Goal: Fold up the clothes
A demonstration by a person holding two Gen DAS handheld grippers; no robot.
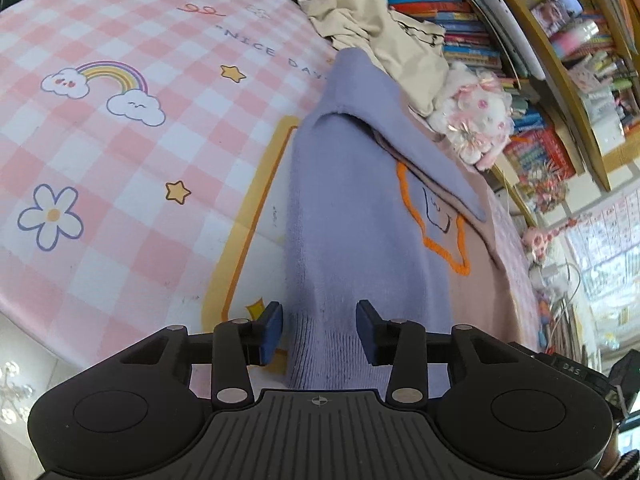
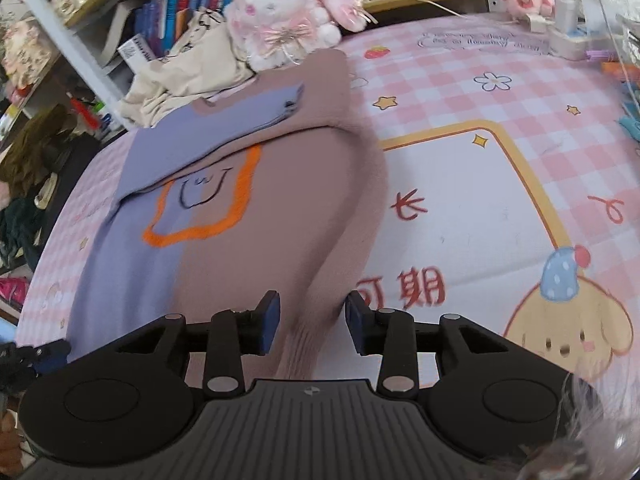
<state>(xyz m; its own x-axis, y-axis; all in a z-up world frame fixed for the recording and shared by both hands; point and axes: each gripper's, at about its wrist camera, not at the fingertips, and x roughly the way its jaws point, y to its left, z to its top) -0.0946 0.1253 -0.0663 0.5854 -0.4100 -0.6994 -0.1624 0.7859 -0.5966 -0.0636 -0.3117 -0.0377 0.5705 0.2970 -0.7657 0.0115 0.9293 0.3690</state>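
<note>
A knit sweater [image 1: 360, 220], lavender on one half and dusty pink on the other, lies flat on the pink checked mat [image 1: 120, 160]. An orange outline figure is stitched on its chest, and a lavender sleeve [image 1: 420, 152] is folded across it. My left gripper [image 1: 319, 332] is open, with the lavender ribbed hem lying loose between its blue pads. In the right wrist view the sweater [image 2: 280, 200] and folded sleeve [image 2: 224, 128] show again. My right gripper [image 2: 311, 326] is open too, astride the pink hem corner without pressing it.
A crumpled beige garment [image 2: 188, 72] and a white-and-pink plush rabbit [image 2: 280, 12] sit at the far edge, against packed bookshelves [image 1: 460, 12]. A charger with cables [image 2: 568, 20] lies at the far right. The printed mat [image 2: 480, 200] stretches right of the sweater.
</note>
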